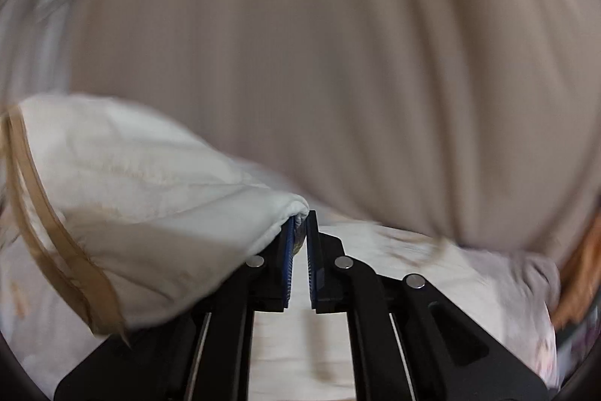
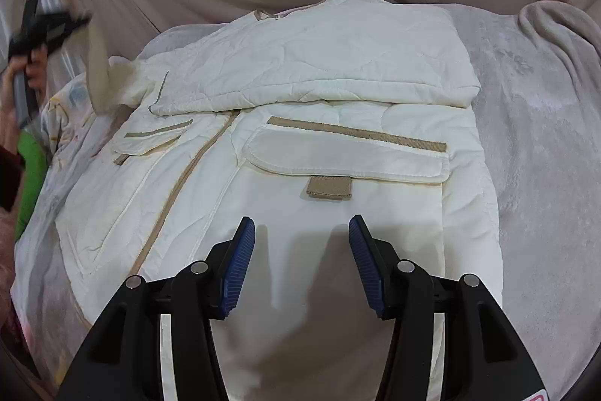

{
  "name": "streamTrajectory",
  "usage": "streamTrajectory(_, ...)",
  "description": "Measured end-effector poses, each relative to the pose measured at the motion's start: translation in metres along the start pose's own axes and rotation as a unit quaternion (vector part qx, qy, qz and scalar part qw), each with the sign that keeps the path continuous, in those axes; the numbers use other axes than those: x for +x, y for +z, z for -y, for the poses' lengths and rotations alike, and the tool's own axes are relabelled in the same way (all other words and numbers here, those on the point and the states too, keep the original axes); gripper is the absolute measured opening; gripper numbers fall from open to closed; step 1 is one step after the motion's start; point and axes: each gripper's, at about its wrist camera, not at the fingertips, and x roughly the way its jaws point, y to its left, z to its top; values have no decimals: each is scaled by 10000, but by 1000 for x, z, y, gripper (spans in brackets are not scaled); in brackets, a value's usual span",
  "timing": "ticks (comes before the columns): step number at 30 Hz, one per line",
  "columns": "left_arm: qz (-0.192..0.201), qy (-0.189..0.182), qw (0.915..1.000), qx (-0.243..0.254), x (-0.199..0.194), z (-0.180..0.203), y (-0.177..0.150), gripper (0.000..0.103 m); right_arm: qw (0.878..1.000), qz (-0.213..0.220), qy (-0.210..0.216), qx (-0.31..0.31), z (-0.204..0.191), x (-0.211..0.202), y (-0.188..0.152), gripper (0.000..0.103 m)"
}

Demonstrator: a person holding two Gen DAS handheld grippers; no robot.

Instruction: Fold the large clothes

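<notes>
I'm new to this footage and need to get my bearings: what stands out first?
A cream quilted jacket with tan trim fills the middle of the right wrist view, lying on a grey blanket, one sleeve already folded across it. The right gripper hovers open above its hem. The left gripper is pinching the other sleeve's cuff.

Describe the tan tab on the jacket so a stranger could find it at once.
Start at the cream quilted jacket spread over the grey blanket. Find its large pocket flap, ahead of the right gripper. The tan tab hangs below that flap, a short rectangle, unlike the long tan strips elsewhere.
</notes>
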Motion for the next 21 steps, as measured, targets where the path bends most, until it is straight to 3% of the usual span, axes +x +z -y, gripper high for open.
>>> streamTrajectory(2,-190,-606,9958,655,11,83,-15,7,10000,25,-29,-1,1,-2,-2,52)
streamTrajectory(3,-409,-955,9897,983,20,129,-33,9,10000,47,-69,-5,1,-4,-2,53)
streamTrajectory(5,-894,-1282,9769,1454,43,190,-76,16,9998,128,-157,-7,5,-10,-3,57)
streamTrajectory(7,-1398,-1420,9650,1708,67,225,-126,47,9995,208,-246,75,13,-18,-4,58)
streamTrajectory(9,-1680,-1462,9582,1796,83,232,-165,49,9990,280,-302,187,23,-25,-3,58)
streamTrajectory(11,-1861,-1355,9563,1801,84,221,-188,48,9983,365,-352,304,36,-35,1,59)
streamTrajectory(14,-1981,-1350,9628,1250,77,168,-185,53,9974,492,-454,278,50,-44,17,61)
streamTrajectory(15,-1937,-1224,9676,1058,73,147,-178,58,9970,556,-483,258,53,-45,26,64)
streamTrajectory(17,-1781,-834,9776,748,64,102,-169,59,9968,672,-338,259,58,-42,50,69)
streamTrajectory(21,-1482,-45,9886,256,69,34,-142,59,9954,750,-251,544,69,-7,102,69)
